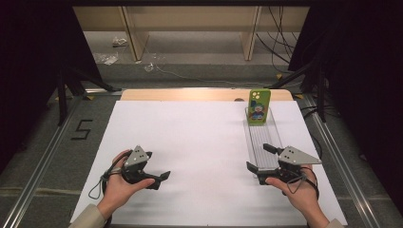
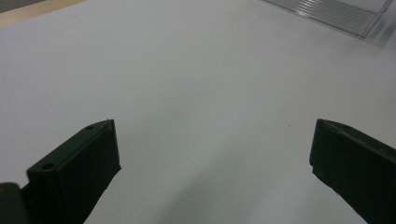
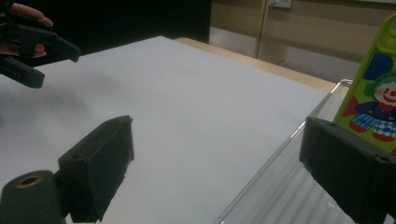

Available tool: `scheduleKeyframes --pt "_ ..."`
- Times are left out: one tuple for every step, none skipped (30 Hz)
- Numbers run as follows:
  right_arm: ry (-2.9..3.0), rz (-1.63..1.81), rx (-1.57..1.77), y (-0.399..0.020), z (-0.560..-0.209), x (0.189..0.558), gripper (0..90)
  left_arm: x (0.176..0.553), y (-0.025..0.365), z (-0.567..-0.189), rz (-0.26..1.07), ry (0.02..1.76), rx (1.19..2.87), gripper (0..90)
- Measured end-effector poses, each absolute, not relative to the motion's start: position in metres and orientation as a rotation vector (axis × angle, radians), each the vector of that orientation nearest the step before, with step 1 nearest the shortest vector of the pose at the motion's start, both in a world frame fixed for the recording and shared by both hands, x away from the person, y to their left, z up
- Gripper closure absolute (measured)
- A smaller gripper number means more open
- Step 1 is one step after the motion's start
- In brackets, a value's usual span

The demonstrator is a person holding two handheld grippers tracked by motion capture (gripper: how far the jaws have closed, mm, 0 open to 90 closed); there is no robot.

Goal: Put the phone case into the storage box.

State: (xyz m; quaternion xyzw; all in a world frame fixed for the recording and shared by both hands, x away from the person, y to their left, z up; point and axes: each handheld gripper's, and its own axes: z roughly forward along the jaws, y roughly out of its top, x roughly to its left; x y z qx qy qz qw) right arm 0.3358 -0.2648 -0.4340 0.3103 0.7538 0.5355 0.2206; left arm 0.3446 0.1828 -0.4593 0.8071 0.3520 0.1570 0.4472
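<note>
Nearest the person, the left gripper (image 1: 159, 171) and right gripper (image 1: 259, 157) both hold their fingers (image 3: 100, 163) wide apart over the white counter (image 1: 199, 142), gripping nothing, the right straddling the near end of a clear tray (image 1: 262, 142), at whose far end a green phone case (image 1: 259, 107) stands upright.

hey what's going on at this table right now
A person sits at a white table with tongs in each hand. The right tongs are open at the near end of a clear ribbed rack, where a green phone case with a clown picture stands upright at the far end. The left tongs hover open over bare table, holding nothing.
</note>
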Motion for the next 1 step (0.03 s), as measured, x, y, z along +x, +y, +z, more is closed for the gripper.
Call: scheduleKeyframes --pt "2.085 1.481 0.858 -0.2648 -0.4341 0.3357 10.9 0.3447 0.1828 -0.4593 0.389 0.872 1.998 0.8"
